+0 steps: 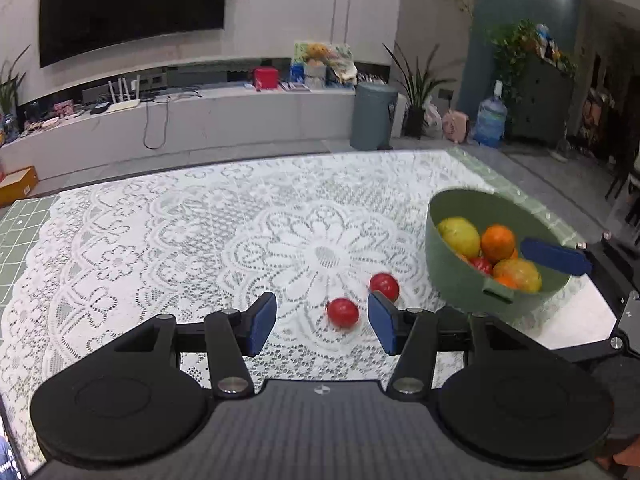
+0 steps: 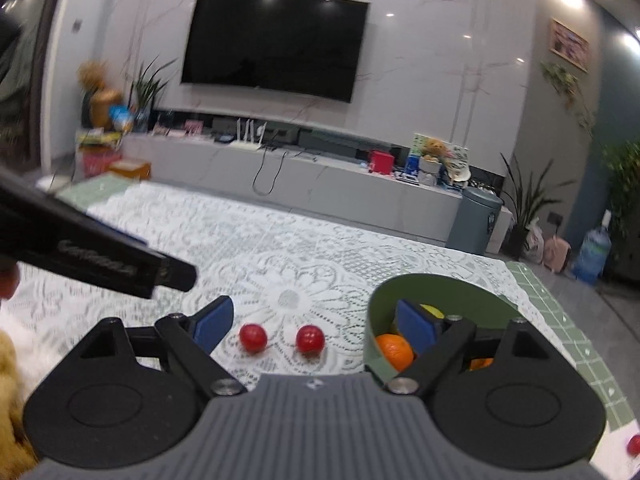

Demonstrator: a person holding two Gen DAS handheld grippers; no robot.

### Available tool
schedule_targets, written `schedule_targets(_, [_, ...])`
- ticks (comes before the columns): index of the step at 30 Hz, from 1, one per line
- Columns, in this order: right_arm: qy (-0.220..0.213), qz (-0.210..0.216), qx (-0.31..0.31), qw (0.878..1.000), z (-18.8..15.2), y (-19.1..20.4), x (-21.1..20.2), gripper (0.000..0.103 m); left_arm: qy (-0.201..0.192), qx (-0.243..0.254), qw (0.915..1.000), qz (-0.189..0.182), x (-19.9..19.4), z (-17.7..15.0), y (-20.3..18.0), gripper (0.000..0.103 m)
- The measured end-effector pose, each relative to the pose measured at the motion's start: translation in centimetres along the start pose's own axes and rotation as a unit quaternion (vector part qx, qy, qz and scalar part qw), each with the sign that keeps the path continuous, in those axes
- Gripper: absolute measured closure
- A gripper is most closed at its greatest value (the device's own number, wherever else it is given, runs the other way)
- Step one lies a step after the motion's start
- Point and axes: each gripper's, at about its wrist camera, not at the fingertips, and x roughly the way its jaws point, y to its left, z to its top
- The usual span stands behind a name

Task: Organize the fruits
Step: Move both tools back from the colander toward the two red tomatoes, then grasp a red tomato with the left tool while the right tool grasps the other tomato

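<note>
My left claw [image 1: 322,322] hangs released, lower centre, around one red fruit [image 1: 343,313], possibly a cherry tomato. Right claw [image 2: 314,326], released, straddles the green bowl's [image 2: 472,292] rim. I should centre, then close gently, since it rolls.

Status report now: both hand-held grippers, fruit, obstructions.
Left hand-held gripper open, empty, near red fruit. Right hand-held gripper open, one finger over green bowl. Second red fruit loose on lace cloth. Nothing blocking.
</note>
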Motion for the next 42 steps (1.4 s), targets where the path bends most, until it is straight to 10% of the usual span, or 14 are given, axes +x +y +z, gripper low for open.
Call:
schedule_targets(20, [0.141,0.000,-0.015,0.990,-0.4,0.9,7.6,0.060,0.023,-0.066,0.9897,-0.125,5.7,-1.4,3.4,0.045])
schedule_targets(42, [0.162,-0.009,-0.064,0.985,-1.1,2.6,11.8,0.070,0.087,-0.070,0.9862,-0.122,11.8,-1.2,2.6,0.067])
